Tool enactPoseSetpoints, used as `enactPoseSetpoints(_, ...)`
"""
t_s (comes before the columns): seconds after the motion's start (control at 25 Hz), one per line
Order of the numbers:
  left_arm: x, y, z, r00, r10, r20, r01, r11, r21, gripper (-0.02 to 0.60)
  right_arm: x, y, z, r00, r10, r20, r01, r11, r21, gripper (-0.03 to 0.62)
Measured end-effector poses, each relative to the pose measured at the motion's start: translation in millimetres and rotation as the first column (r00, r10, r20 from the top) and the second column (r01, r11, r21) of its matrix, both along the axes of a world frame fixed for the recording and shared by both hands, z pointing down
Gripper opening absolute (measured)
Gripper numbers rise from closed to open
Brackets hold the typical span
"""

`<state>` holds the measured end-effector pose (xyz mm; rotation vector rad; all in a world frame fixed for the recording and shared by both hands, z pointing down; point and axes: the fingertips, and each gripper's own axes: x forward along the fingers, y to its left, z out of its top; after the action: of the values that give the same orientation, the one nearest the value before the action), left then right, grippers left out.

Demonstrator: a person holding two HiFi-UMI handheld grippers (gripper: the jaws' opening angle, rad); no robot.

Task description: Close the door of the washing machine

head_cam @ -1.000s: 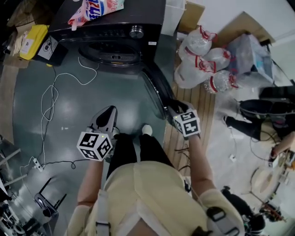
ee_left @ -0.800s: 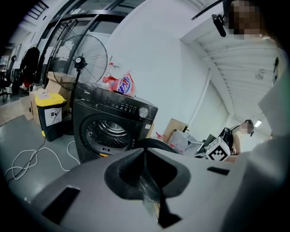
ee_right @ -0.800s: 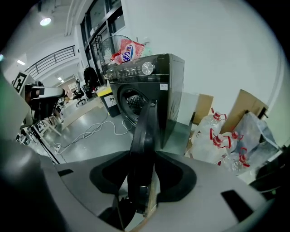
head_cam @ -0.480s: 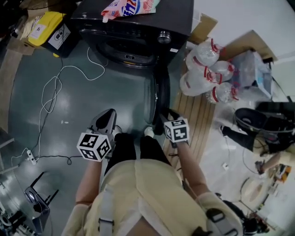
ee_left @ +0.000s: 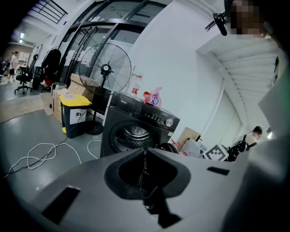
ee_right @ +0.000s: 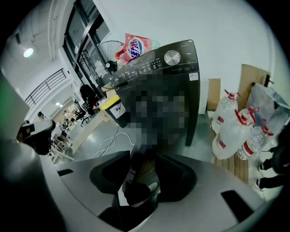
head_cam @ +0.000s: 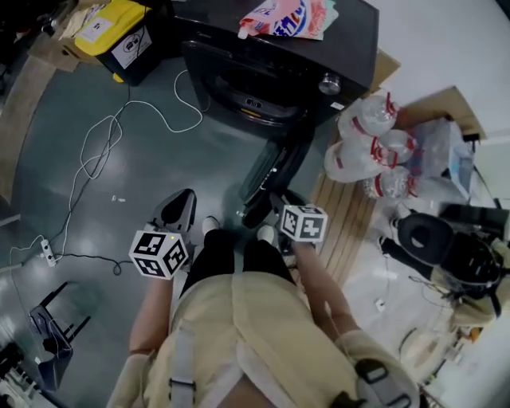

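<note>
The black washing machine [head_cam: 271, 76] stands at the top centre of the head view, a pink and white detergent pouch [head_cam: 288, 16] lying on its lid. Its round door [head_cam: 271, 171] is open: hinged at the right side of the front, it swings out across the grey floor [head_cam: 72, 215] towards the person, and its free end lies just above the person's shoes at frame centre. The right gripper [head_cam: 269, 209] sits at that free end, marker cube uppermost. In the right gripper view its fingers stand wide, with the dark edge of the door filling the gap between them and both pads against it. The left gripper [head_cam: 183, 199] hangs left of centre over bare floor, well apart from the door. In the left gripper view its fingers meet in a thin seam with nothing between them, and they point at the machine's open drum. A white cable [head_cam: 103, 147] loops over the floor at the left. A bin with a yellow lid [head_cam: 119, 28] stands at the upper left beside the machine. Large water bottles [head_cam: 362, 151] with red caps crowd the wooden boards [head_cam: 343, 219] at the right. A standing fan [ee_left: 105, 68] rises behind the bin in the left gripper view.
</note>
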<state>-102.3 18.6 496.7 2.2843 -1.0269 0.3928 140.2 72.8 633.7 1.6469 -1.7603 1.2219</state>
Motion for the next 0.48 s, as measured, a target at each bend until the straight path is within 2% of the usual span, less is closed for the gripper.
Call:
enactPoseSetpoints(0.2,-46.9,-11.7,4.1,0.998,-0.057,0.001,0.057,0.998,-0.003,0.005,-29.3,-27.9,-1.7,0.999,0.029,0.022,-0.029,1.000,0.013,0.169)
enactPoseSetpoints(0.48,-89.0,-26.1,9.1,0.997,-0.080,0.008,0.079,0.997,0.010,0.005,-58.7,-63.6,0.5,0.994,0.096,0.054,-0.097,0.995,0.028,0.166)
